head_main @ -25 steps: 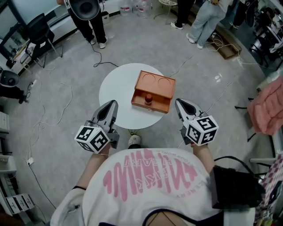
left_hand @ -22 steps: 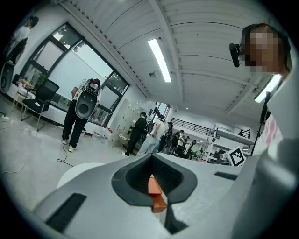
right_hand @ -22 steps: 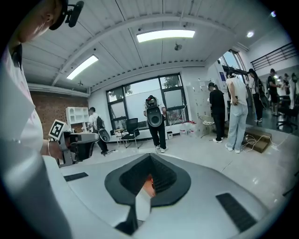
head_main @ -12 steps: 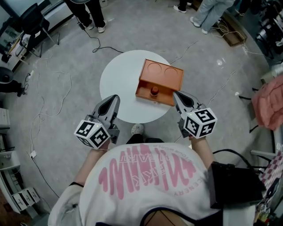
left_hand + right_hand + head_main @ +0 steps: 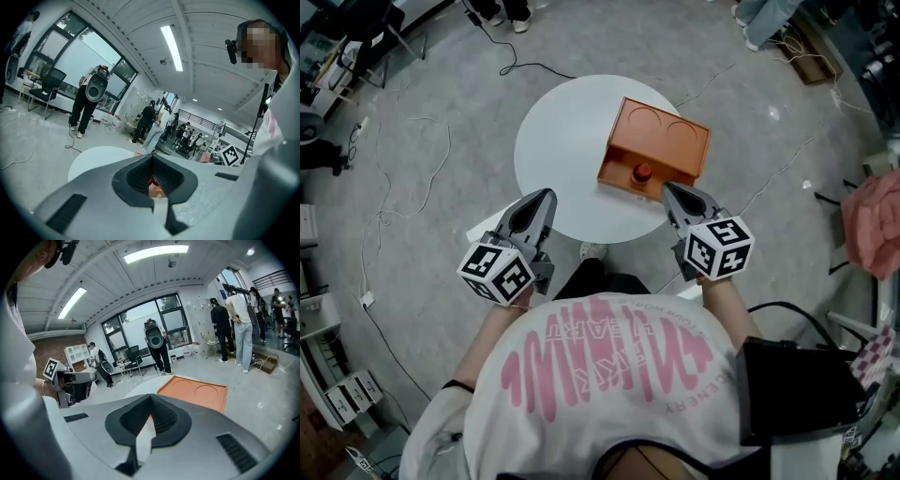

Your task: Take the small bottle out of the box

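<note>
I had the left gripper (image 5: 546,196) and the right gripper (image 5: 668,189) both clenched on nothing at the near edge of the white table (image 5: 558,131); the small bottle (image 5: 643,172) stood in the open front compartment of the orange box (image 5: 666,139), just beside the right gripper's tips.

Table (image 5: 562,141): white top, smooth, matt w/ faint sheen; prob. laminate or paint, can't tell which. Box (image 5: 661,141): orange, smooth, matt; plastic or painted wood, not clear. Small bottle (image 5: 643,172) at box's near side: red top, slightly glossy; too small for more. Left gripper (image 5: 546,195) & right gripper (image 5: 667,188): grey moulded plastic shells, matt, even finish. Inner pads (image 5: 165,422): darker, ribbed, rubbery-looking. Marker cubes (image 5: 719,247): flat b/w print, matt. Floor (image 5: 422,234): grey, hard, mottled, polished; bright reflections far right. Shirt (image 5: 609,375), near edge: white knit cloth, soft, w/ matt pink print. Pink cloth (image 5: 874,225), right edge: puffy, creased fabric.
</note>
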Demonstrator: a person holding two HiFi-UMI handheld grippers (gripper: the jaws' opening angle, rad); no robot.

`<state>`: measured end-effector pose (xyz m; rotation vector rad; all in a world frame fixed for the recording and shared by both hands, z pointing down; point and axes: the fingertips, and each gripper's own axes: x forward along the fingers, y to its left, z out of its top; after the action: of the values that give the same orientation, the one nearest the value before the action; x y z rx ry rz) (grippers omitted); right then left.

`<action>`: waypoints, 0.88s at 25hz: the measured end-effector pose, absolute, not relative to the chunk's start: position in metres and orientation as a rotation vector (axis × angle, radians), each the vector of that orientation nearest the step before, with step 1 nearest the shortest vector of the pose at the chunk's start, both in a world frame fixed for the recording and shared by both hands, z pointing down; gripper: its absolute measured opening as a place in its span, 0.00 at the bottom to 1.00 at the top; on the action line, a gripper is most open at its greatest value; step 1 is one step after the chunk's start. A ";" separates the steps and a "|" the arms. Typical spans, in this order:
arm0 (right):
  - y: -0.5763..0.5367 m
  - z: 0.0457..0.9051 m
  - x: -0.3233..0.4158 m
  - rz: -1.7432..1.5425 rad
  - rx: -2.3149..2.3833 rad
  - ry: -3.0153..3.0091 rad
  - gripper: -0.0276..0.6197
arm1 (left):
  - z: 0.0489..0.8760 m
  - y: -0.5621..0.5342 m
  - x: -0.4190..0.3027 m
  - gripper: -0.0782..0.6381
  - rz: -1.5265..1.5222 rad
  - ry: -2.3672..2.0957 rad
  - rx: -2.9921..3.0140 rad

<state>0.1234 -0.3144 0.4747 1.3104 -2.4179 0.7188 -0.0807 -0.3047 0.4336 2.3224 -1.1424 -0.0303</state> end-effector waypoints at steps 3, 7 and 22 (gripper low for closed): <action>-0.315 0.491 0.116 0.745 1.289 -2.402 0.05 | 0.450 -0.301 -0.089 0.12 -0.013 -1.157 2.280; -0.311 0.507 0.104 0.791 1.257 -2.369 0.05 | 0.462 -0.296 -0.102 0.12 0.013 -1.180 2.232; -0.334 0.551 0.102 0.815 1.301 -2.249 0.06 | 0.487 -0.311 -0.129 0.12 0.026 -1.220 2.167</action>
<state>0.1018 -0.3339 0.5514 1.3005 -2.2491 0.8146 -0.1287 -0.3107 0.4868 2.1671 -1.2201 0.0262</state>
